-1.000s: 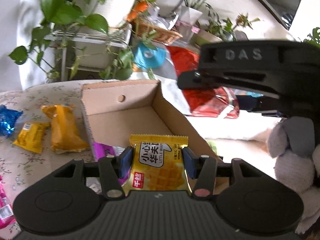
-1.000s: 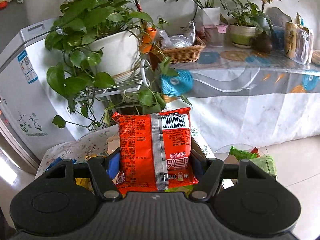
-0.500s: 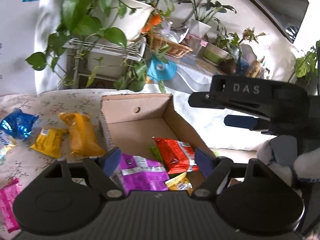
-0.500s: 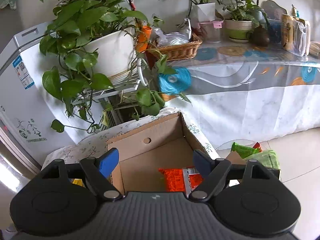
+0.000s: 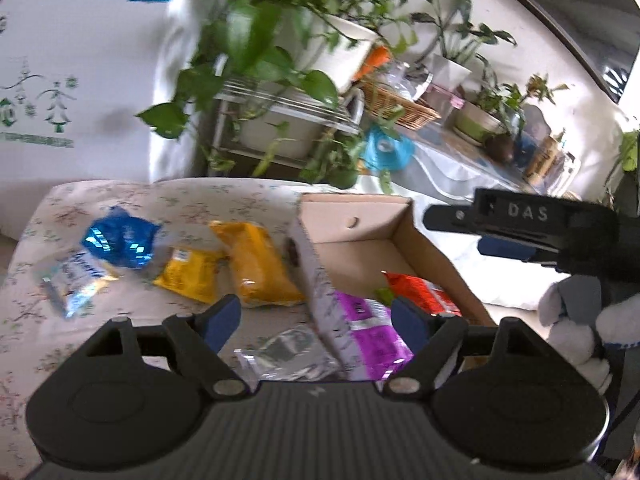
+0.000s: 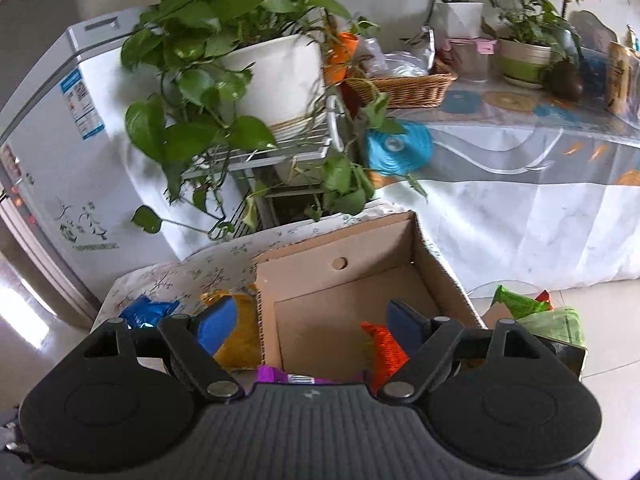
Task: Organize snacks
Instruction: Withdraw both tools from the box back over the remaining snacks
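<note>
A cardboard box (image 5: 360, 236) stands on the floral table and holds a red packet (image 5: 420, 292) and a purple packet (image 5: 368, 332). Left of it lie an orange packet (image 5: 256, 264), a yellow packet (image 5: 192, 272), a blue packet (image 5: 120, 236), a clear packet with blue print (image 5: 76, 280) and a silver packet (image 5: 288, 356). My left gripper (image 5: 316, 320) is open and empty above the box's left wall. My right gripper (image 6: 312, 320) is open and empty above the box (image 6: 352, 296); the red packet (image 6: 384, 348) and the purple packet (image 6: 288, 378) show in it.
A plant rack with a white pot (image 6: 276, 76) and trailing leaves stands behind the table. A white fridge (image 6: 52, 152) is at the left. A covered side table (image 6: 520, 152) with a wicker basket (image 6: 404, 88) is at the right. Green bags (image 6: 536, 312) lie on the floor.
Both grippers opened: the left dropped its yellow waffle packet and the right its red packet into the box. The left gripper has since swung left over the table.
</note>
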Demonstrator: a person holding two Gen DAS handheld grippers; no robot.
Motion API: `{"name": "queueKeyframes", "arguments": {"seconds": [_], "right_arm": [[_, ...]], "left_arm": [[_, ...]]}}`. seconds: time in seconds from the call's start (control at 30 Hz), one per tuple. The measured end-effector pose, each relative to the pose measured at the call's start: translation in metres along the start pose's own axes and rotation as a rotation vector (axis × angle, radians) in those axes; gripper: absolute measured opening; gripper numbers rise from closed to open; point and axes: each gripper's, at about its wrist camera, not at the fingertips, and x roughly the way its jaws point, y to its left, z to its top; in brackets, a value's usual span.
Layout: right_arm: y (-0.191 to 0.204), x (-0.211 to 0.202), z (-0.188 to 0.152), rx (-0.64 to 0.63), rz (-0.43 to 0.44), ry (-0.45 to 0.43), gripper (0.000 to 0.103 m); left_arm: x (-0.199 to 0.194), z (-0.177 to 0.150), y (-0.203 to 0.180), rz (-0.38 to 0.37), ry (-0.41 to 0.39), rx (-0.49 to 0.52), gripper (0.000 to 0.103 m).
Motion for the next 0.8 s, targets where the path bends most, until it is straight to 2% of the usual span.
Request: {"name": "queueKeyframes", "arguments": {"seconds": [0.43, 0.7, 0.8], "right_arm": [[0.027, 0.012, -0.008, -0.074, 0.107, 0.052, 0.087], [0.045, 0.033, -0.02, -0.014, 0.277, 0.182, 0.087], [0.051, 0.044, -0.027, 0.011, 0.308, 0.246, 0.087]], "left_arm": [[-0.018, -0.008, 0.065, 0.122, 0.005, -0.055, 0.083], [-0.011, -0.028, 0.1, 0.222, 0.077, -0.064, 0.084], [0.0, -0.04, 0.111, 0.257, 0.116, -0.085, 0.084]]}}
